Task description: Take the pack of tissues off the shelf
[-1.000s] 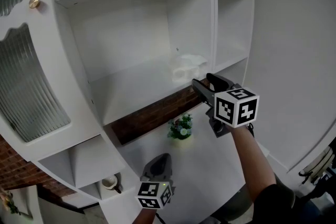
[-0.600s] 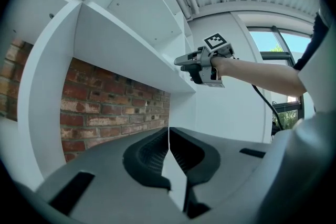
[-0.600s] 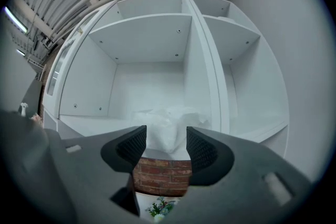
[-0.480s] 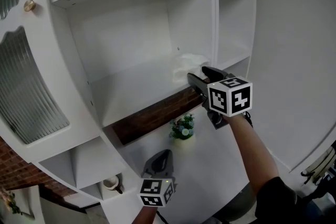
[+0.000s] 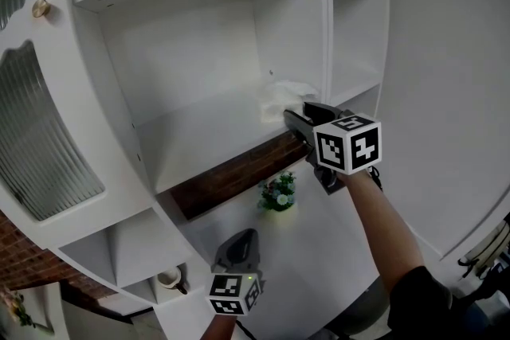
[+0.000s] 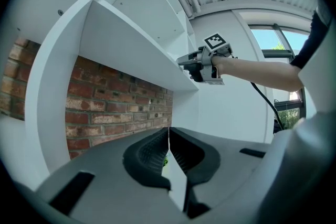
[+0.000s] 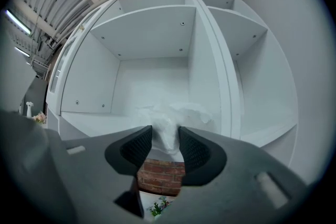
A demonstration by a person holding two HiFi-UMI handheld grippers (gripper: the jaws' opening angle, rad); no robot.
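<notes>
Right gripper: jaws just been closing, pads now pinching near end of pack of tissues, which sits at right end of shelf. Left gripper: jaws together, empty. Pack likely light, soft, crushable; take hold mid-body, not loose wrapper.

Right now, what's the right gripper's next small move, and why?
Probably finish the squeeze before pulling back. On the right gripper the jaws have just been closing; the pack of tissues sits between its pads, touching both, and rests on the shelf.
</notes>
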